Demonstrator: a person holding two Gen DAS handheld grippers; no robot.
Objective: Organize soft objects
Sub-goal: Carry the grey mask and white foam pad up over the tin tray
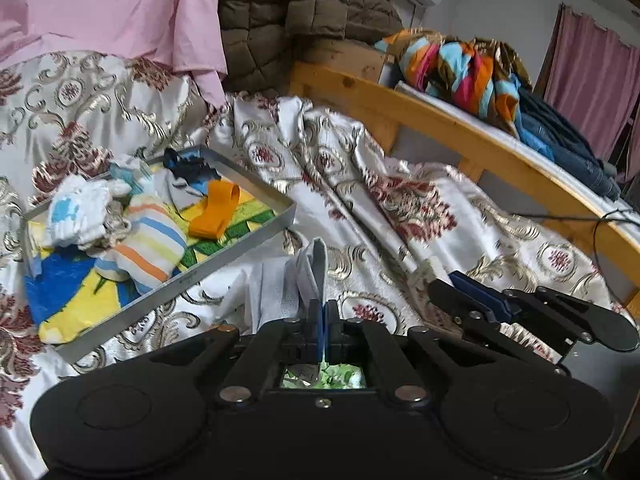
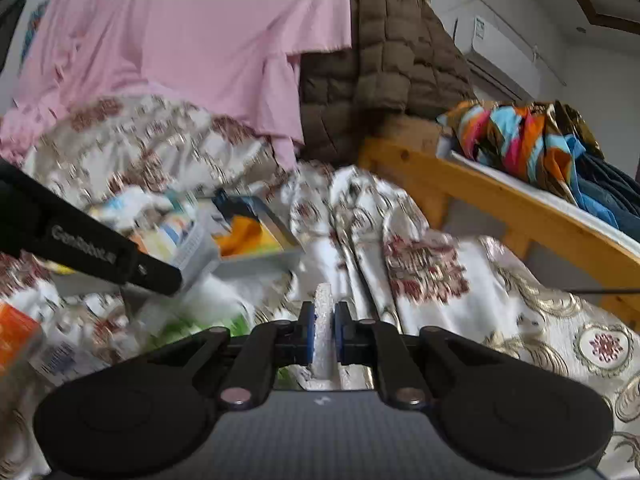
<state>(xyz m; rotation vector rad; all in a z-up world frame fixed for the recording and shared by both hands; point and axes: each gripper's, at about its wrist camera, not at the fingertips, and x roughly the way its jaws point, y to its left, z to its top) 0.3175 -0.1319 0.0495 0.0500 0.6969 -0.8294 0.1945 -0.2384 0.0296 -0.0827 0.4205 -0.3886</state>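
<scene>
One metal tray (image 1: 240, 236) was seen on the floral bedspread (image 1: 400, 184); inside it, one orange band (image 1: 216, 210), one striped sock (image 1: 154, 240) and one white-and-blue cloth (image 1: 78, 212) were counted. Just right of the tray, one pale grey cloth (image 1: 308, 276) was pinched by the clenched left gripper (image 1: 322, 320). One white textured piece (image 2: 323, 328) was clamped in the right gripper (image 2: 323, 334).

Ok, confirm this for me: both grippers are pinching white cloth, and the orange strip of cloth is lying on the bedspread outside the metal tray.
Not quite. The orange strip lies inside the metal tray, among the socks, as the left wrist view shows. The rest holds: the left gripper and the right gripper each pinch white cloth.
</scene>
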